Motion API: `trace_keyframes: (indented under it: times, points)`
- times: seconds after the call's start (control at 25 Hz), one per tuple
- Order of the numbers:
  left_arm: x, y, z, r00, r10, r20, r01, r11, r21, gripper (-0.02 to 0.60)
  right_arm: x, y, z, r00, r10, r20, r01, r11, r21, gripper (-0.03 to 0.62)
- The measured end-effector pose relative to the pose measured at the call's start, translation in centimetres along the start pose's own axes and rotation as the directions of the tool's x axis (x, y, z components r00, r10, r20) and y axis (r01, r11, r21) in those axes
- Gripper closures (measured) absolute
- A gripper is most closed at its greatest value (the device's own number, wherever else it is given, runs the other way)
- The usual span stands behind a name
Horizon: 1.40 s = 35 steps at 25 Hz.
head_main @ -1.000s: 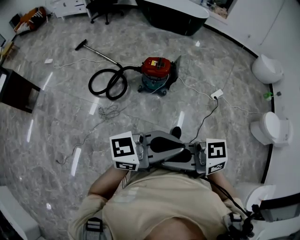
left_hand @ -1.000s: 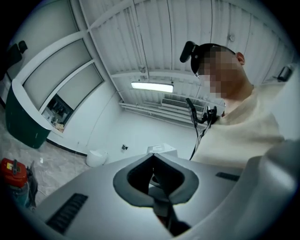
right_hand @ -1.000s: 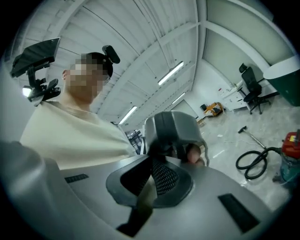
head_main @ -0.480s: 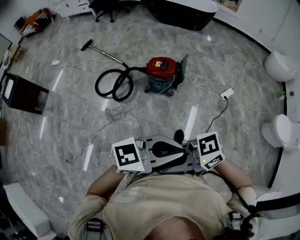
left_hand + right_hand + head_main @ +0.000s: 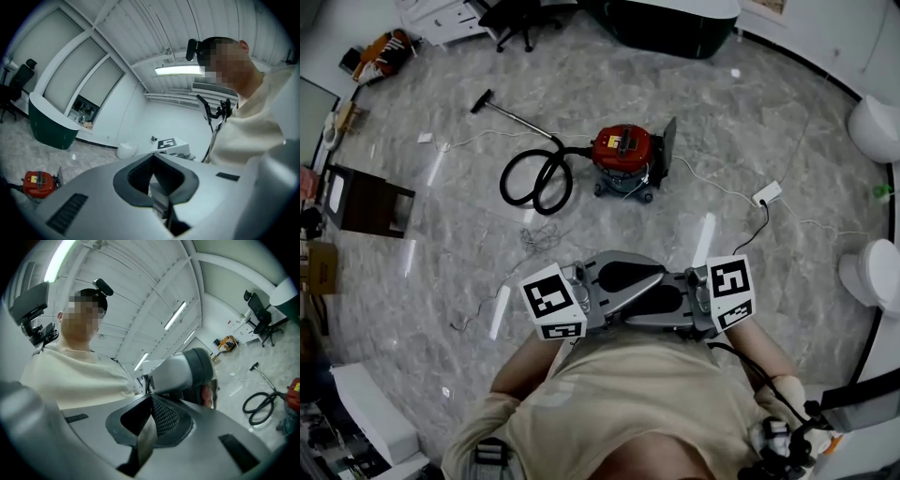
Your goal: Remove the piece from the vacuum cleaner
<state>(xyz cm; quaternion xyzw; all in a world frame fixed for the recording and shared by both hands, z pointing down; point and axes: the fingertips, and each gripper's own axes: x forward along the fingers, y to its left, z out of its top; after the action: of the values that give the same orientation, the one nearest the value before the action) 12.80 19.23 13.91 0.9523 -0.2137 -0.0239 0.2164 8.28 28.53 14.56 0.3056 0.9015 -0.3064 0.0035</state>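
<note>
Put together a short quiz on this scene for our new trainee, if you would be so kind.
1. In the head view, on which side of the vacuum cleaner does the hose lie?
2. True or false: the right gripper is shut on the hose.
3. The vacuum cleaner's top is: A red, B yellow, C white.
Key: 1. At its left, coiled. 2. False: it is shut on nothing. 3. A.
</note>
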Motion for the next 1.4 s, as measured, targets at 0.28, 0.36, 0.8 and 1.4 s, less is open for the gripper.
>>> trace_keyframes:
  times: [0.28,0.36,0.8,1.4]
  points:
    - [2.0,6.4,0.6,0.969,0.24,-0.06,-0.234,0.968,0.087,0.578,-8.4,-5.7,2.2,0.965,-0.225,0.137,0.224,0.974,0.023,0.592]
    - [1.9,7.8,0.7,0.959,0.278,-0.057,-0.273,0.959,0.073,0.578,-9.2,-7.1,2.0,0.952,-0.277,0.13,0.273,0.961,0.046,0.592]
    - [-2.6,19.8,3.5,0.903,0.427,0.052,-0.421,0.902,-0.095,0.577,-9.7,-16.1,4.0,0.887,-0.46,0.038,0.455,0.885,0.102,0.592]
    - [-9.7,34.1,8.7,0.943,0.332,0.03,-0.327,0.939,-0.109,0.578,-7.4,-30.4,11.2,0.657,-0.754,0.013,0.736,0.645,0.206,0.592]
